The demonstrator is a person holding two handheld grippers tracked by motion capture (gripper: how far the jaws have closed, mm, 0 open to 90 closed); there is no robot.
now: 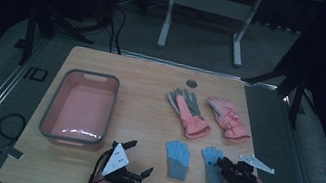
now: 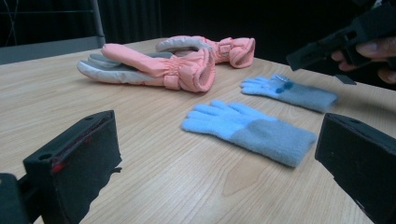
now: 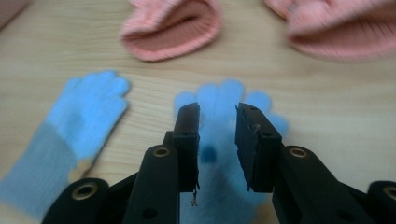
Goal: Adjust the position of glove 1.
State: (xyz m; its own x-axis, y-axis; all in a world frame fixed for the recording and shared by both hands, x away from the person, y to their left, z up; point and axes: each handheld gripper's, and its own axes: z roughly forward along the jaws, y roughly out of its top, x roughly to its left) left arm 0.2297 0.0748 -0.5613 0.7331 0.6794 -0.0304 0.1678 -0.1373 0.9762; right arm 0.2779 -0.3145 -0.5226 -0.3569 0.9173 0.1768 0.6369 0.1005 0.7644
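Two blue knit gloves lie palm-down near the table's front edge, the left one point(image 1: 177, 159) point(image 2: 247, 128) point(image 3: 84, 112) and the right one point(image 1: 211, 156) point(image 2: 289, 91) point(image 3: 219, 93). Behind them lie two pink and grey ski gloves point(image 1: 190, 111) point(image 1: 230, 118), cuffs toward me. My right gripper point(image 1: 223, 164) point(image 3: 217, 114) hovers over the right blue glove. Its jaws stand a little apart, the glove showing below the gap, nothing pressed between the pads. My left gripper point(image 1: 140, 157) point(image 2: 219, 126) rests low on the table to the left of the blue gloves, jaws wide open with nothing between them.
A pink basin with a grey rim point(image 1: 48, 112) stands at the left of the table, nothing inside it. A round cable hole point(image 1: 192, 83) sits near the far edge. Bare wood lies between the basin and the gloves. A desk frame point(image 1: 207, 3) stands behind.
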